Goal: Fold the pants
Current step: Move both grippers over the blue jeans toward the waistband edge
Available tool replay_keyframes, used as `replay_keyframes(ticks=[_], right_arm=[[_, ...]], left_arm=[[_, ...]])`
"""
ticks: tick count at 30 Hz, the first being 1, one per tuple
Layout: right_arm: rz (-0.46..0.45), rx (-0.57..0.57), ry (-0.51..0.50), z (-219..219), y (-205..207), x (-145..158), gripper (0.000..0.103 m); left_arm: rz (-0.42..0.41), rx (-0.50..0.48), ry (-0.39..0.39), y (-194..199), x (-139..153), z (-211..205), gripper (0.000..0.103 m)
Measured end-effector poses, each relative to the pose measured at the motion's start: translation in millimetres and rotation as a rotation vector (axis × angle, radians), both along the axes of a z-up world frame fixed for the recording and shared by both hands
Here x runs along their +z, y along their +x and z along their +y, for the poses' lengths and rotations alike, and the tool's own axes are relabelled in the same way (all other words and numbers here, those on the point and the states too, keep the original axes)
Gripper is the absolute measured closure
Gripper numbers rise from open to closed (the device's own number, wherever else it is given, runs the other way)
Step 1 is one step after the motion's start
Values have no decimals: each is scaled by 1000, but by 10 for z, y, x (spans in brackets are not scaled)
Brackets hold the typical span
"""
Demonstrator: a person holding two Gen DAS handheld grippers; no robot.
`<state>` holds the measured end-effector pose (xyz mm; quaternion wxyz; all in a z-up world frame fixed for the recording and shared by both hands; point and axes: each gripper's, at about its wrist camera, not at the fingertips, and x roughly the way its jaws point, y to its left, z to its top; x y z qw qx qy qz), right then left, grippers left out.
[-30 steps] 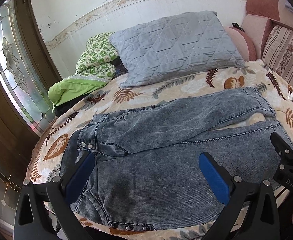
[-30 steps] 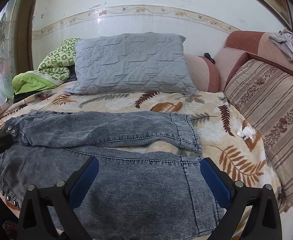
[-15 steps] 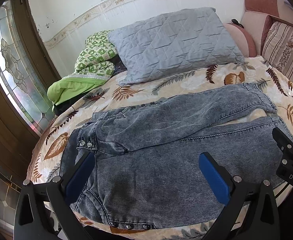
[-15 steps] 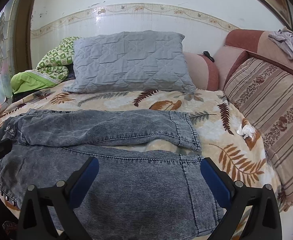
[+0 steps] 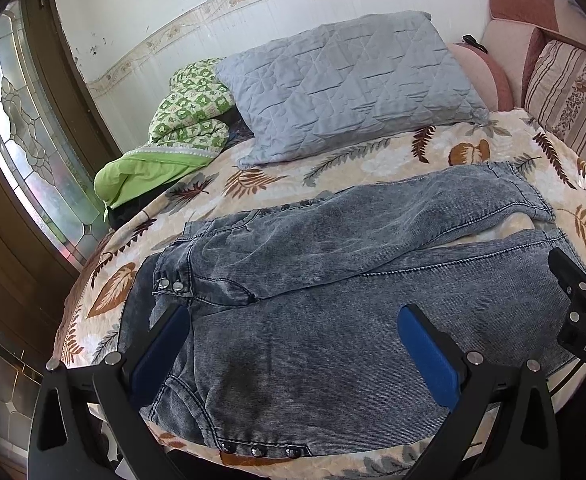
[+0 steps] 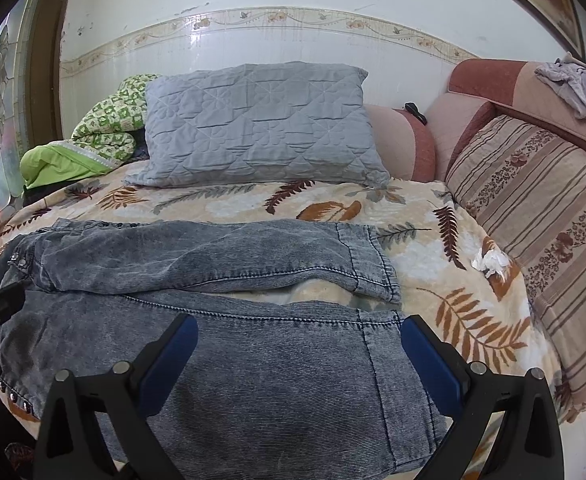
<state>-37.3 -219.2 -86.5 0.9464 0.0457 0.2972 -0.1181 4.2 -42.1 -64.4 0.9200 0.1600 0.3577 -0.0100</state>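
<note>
Clearly limp yet weighty, the grey denim pants (image 5: 333, 320) lie flat across the leaf-print bedspread (image 5: 373, 160), best pinched at waistband and hem, under both spread-fingered, empty grippers: left gripper (image 5: 293, 344), right gripper (image 6: 297, 356).

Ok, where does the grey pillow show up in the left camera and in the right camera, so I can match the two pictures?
Left wrist view: the grey pillow sits upper centre, tilted, behind the jeans.
Right wrist view: the grey pillow sits upper centre-left, nearly level.
Shared landmark: the green blanket bunched against the pillow's left end.
</note>
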Motion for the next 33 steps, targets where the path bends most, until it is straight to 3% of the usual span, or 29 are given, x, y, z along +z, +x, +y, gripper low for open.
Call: replay_keyframes(ticks=[33], right_arm=[[20, -8, -23, 13, 32, -58, 0]], left_arm=[[26, 4, -2, 41, -124, 37, 0]])
